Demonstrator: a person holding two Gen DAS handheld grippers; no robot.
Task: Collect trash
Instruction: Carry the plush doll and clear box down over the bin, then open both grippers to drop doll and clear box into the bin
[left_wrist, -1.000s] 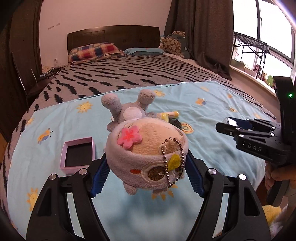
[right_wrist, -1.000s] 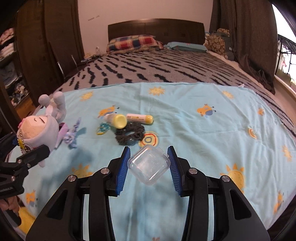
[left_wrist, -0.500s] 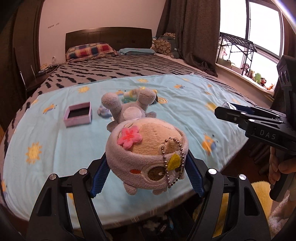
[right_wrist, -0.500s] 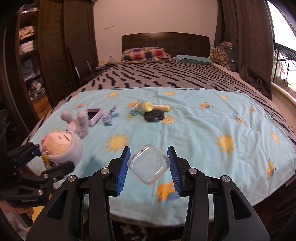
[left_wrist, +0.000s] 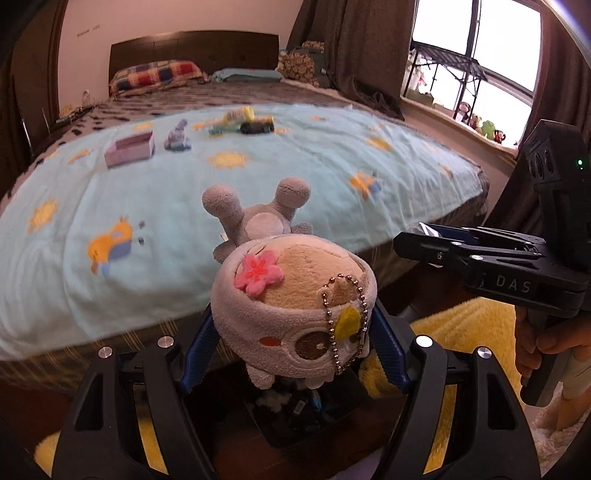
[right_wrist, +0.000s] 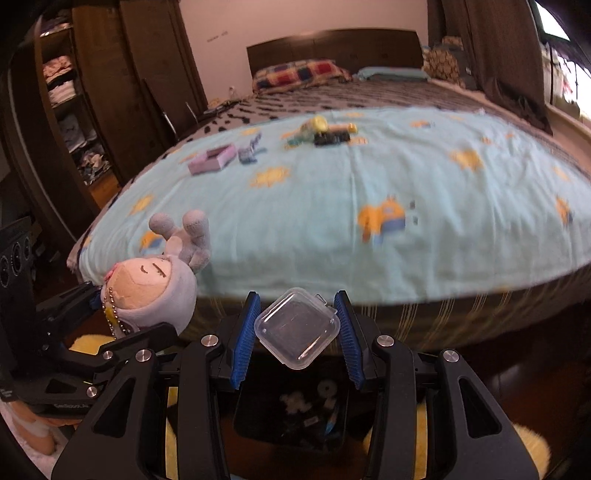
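Both claws have drawn back off the bed (left_wrist: 184, 206) and now hang over the dark bin (right_wrist: 291, 413) on the floor, left claw (left_wrist: 295, 343) clamping the plush toy (left_wrist: 291, 306), right claw (right_wrist: 297, 328) pinching the clear plastic box (right_wrist: 297, 328); centre each load above the bin's mouth before letting go.

Home bedroom: bed (left_wrist: 258, 155), pillow (left_wrist: 157, 75)

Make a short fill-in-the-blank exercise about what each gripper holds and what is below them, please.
1. The left gripper holds a plush ____.
2. The right gripper holds a clear plastic ____.
3. Under both grippers stands a dark bin, beside a ____ rug.
4. A small pink box lies on the light ____ blanket.

Missing words: toy; box; yellow; blue
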